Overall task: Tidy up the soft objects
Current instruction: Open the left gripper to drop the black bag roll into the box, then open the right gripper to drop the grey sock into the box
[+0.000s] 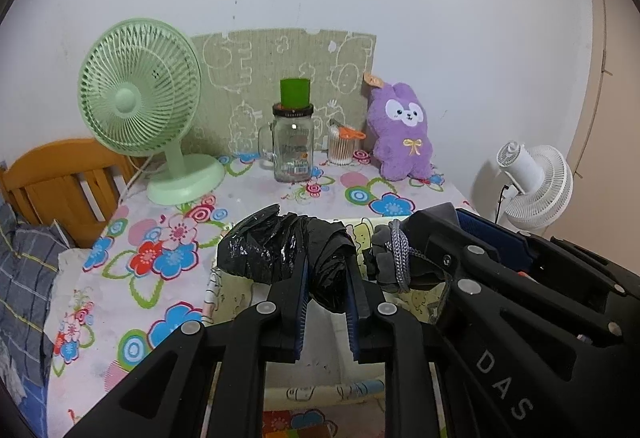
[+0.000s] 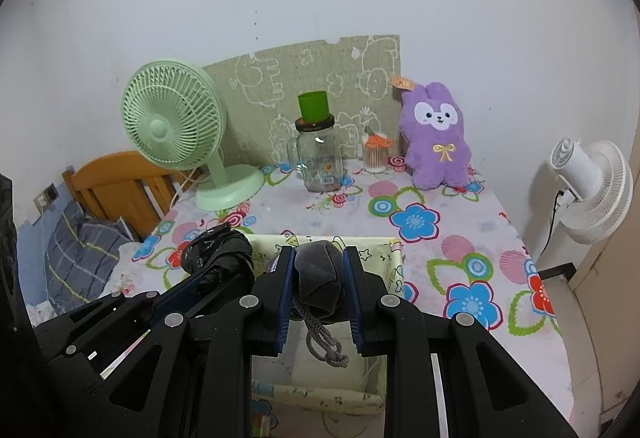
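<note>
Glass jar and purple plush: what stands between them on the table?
A clear cup of cotton swabs with orange scissors on top stands between glass jar and purple plush; both views show it.

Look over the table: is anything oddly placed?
Yes. A green cup stands perched on the lid of the glass jar at the back, an odd, tippable spot. Nothing looks spilled or damaged.

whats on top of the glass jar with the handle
A green plastic cup stands on the dark lid of the clear glass handled jar. The jar looks empty; the cup's inside cannot be seen from this angle.
</note>
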